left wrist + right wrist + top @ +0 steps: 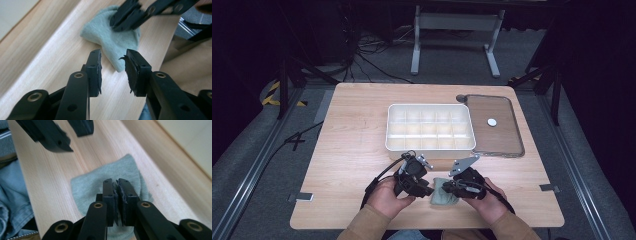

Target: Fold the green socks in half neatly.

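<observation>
Largest first: a pale wooden table (pixel 352 130), carrying everything. Behind the work, toward the table's middle, a white plastic box divided into many small compartments (pixel 430 106), all seemingly empty. Just beside it on the right, a clear flat rectangular tray (pixel 499 142) with a small white round disc (pixel 492 122) lying on it. Well apart from both, close to the near edge and between the two hands, a small crumpled grey-green fabric piece (pixel 444 196), lying flat on the wood.

Right gripper (pixel 116 195): tilted down onto the fabric piece (pixel 87 185), jaws drawn almost together with a thin slit left between the frayed pads. Tips resting on the cloth's upper part, as the left gripper view also shows (pixel 125 22). Cannot tell whether a fold is actually pinched in there.

Left gripper (pixel 113 65): jaws moderately apart, gripping nothing, hovering low over the wood. Aimed at the nearest corner of the fabric (pixel 112 42), which lies just ahead of the tips and not between the pads. In the high view, coming in from the cloth's left side (pixel 430 190).

Step in hand, by judgement: pinning or catching the cloth with the right while lining the left up for a second hold, probably for folding or lifting.

Next move calls for sliding the left jaws forward around that corner, low enough to catch the thin edge, then closing. Main risk: pushing the corner away without catching it.
</observation>
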